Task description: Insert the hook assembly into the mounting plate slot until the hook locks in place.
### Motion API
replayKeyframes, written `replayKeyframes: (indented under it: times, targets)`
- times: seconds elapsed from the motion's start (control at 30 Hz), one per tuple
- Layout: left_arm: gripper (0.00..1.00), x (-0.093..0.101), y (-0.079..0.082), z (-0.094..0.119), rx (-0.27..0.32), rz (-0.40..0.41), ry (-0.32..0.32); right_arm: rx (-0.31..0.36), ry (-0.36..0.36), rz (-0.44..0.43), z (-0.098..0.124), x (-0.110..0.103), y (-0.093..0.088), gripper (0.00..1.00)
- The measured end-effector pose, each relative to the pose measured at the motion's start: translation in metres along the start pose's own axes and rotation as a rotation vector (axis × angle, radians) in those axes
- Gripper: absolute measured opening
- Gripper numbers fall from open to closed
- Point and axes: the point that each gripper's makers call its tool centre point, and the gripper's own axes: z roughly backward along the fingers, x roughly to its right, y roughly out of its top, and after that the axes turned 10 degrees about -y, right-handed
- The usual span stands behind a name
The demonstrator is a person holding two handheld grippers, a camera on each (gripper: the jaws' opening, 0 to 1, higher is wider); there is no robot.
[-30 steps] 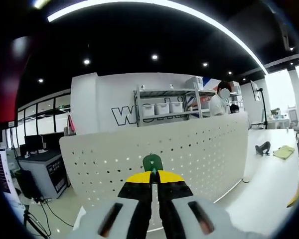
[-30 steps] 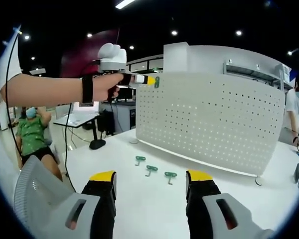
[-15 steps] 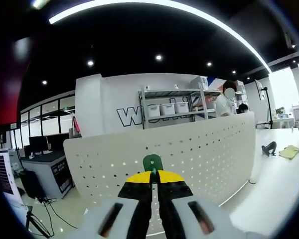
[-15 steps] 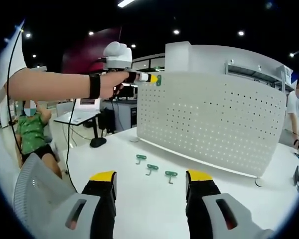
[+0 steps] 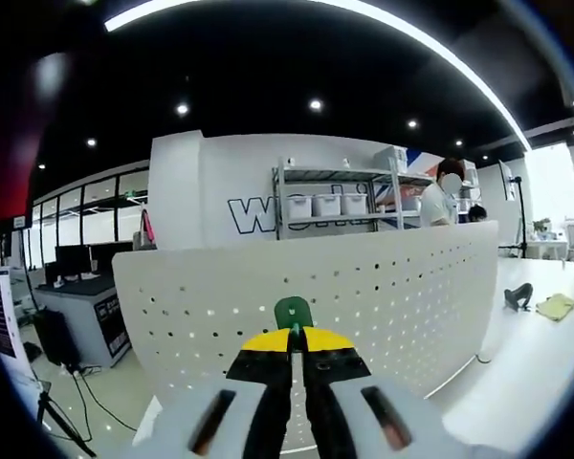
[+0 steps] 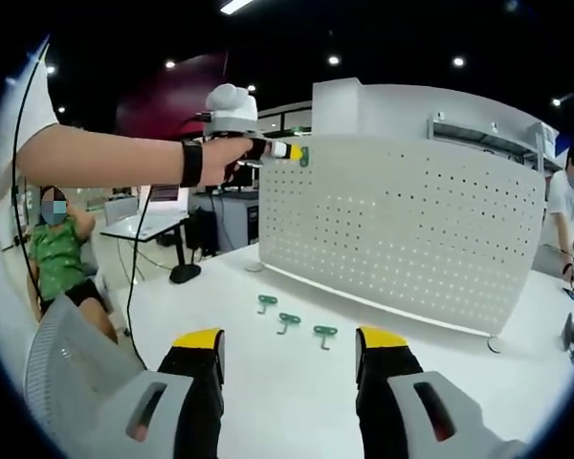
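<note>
A green hook (image 5: 293,312) is being clamped by the left gripper (image 5: 294,337) at the perforated mounting plate (image 5: 364,296), while the right gripper (image 6: 289,346) is being held apart.

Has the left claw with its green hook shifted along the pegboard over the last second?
No clear shift: in the right gripper view, the left claw holds the green hook at the pegboard's upper left corner, as before.

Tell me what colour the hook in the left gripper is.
Green hook, clearest in the left gripper view.

left gripper (image 5: 292,337): black jaws, yellow tips, white-grey housing | right gripper (image 6: 289,344): same colours | wrist (image 6: 190,163): black strap, white sleeve behind
</note>
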Motion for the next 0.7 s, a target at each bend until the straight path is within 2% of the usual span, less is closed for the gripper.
replayKeyframes:
  times: [0.2,0.27,0.33,0.5,0.57,0.7]
  targets:
    - [0.02,0.0,0.005,-0.007,0.002,-0.035,0.001,0.009,-0.011,-0.009,0.001,0.005,0.003,0.54]
    - [0.02,-0.001,0.006,-0.01,-0.005,-0.074,0.012,0.012,-0.009,-0.012,0.0,0.005,0.003,0.54]
    - [0.02,0.002,0.006,-0.013,-0.005,-0.065,-0.003,0.012,-0.007,-0.017,0.0,0.005,0.003,0.54]
    - [0.02,-0.003,0.008,-0.02,-0.009,-0.067,0.006,0.012,-0.01,-0.016,0.0,0.006,0.003,0.54]
    - [0.02,-0.002,0.007,-0.024,-0.02,-0.091,-0.001,0.005,-0.009,-0.018,0.0,0.005,0.001,0.54]
    - [0.02,-0.007,0.006,-0.029,-0.026,-0.074,0.005,0.005,-0.007,-0.015,0.0,0.005,0.001,0.54]
